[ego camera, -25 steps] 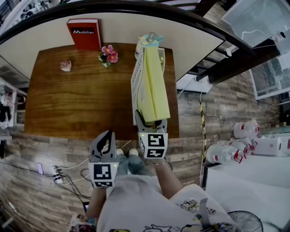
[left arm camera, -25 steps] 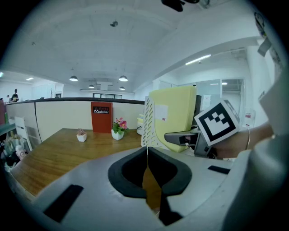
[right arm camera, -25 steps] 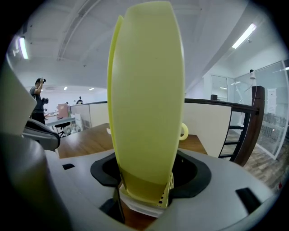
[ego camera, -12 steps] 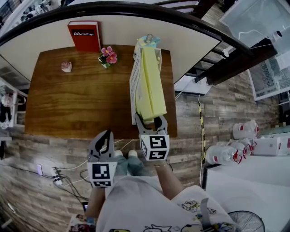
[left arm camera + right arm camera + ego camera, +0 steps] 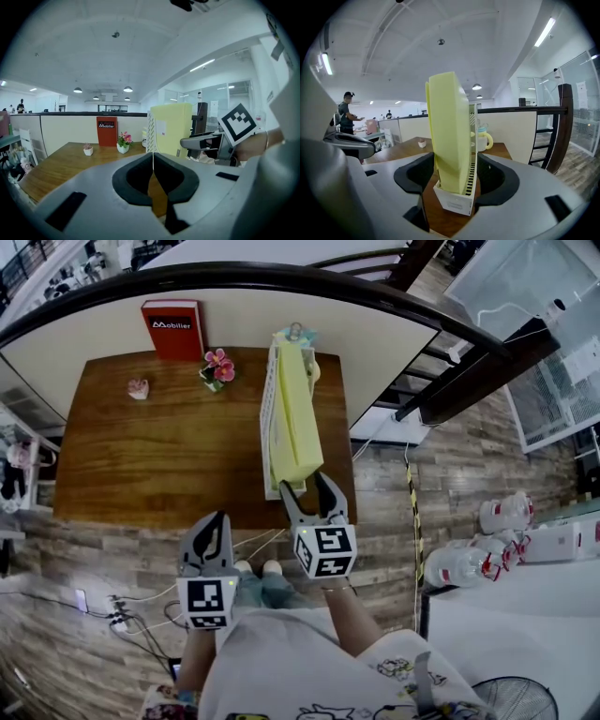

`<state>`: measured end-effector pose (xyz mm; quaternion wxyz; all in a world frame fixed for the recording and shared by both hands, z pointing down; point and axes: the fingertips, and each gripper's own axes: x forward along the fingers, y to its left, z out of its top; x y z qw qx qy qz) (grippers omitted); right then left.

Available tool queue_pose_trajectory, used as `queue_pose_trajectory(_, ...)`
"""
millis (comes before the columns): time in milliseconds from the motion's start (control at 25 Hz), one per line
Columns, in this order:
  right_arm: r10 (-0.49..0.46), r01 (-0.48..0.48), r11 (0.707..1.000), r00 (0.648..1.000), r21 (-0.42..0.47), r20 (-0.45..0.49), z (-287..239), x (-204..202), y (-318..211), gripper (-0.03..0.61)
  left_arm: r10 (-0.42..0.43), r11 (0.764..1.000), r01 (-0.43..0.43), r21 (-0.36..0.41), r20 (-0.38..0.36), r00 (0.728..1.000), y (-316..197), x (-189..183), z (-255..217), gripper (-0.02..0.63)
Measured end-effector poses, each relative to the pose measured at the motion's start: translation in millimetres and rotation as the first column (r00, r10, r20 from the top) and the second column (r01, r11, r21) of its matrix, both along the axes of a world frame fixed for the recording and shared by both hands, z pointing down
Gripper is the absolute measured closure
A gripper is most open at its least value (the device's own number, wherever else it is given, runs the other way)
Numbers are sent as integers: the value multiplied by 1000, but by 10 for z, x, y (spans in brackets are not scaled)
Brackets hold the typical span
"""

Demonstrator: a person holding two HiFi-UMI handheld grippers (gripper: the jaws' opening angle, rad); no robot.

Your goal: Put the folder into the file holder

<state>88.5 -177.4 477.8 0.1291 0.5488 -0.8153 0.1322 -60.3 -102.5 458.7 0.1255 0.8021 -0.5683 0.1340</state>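
So, right gripper [image 5: 305, 491]: released, jaws spread wide just off the near end of the file holder [image 5: 266, 427], with nothing between them (the folder shows beyond the jaws, not in them).
Left gripper [image 5: 214, 529]: clenched on nothing, jaws meeting, hanging left of the file holder's near end and off the table's front edge.
Folder [image 5: 292, 413]: yellow, standing on edge inside the file holder, its top tilted a little.
Change: half a second ago the right jaws closely flanked the folder's near end; now they are wider apart and drawn back from it.
Meaning: I judge the folder delivered, and only the withdrawal is left.
Edges: the file holder's near end sits close to the front edge of the table [image 5: 141, 456], and the table's right edge runs just beside the holder.
Open room: bare wood lies left of the file holder. A flower pot [image 5: 217, 367] and a red book [image 5: 173, 327] stand near its far end, to the left, and a mug [image 5: 483, 140] stands behind it. The way back toward the person looks free.
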Motion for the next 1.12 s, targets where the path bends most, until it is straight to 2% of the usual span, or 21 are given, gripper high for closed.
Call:
queue_pose_trajectory(480, -79, 75, 994, 995, 84, 53, -495, 292, 398, 328, -1, 996, -1, 85, 16, 1000, 225, 252, -331, 606)
queue_pose_trajectory(800, -181, 174, 981, 981, 85, 77, -661, 371, 709, 330, 12, 993, -13, 114, 10, 1000, 308, 375, -477, 606)
queue_pose_trajectory(1120, -232, 223, 971, 965, 86, 119, -730, 458, 954, 411, 40, 993, -39, 112, -2, 999, 418, 449, -532, 606)
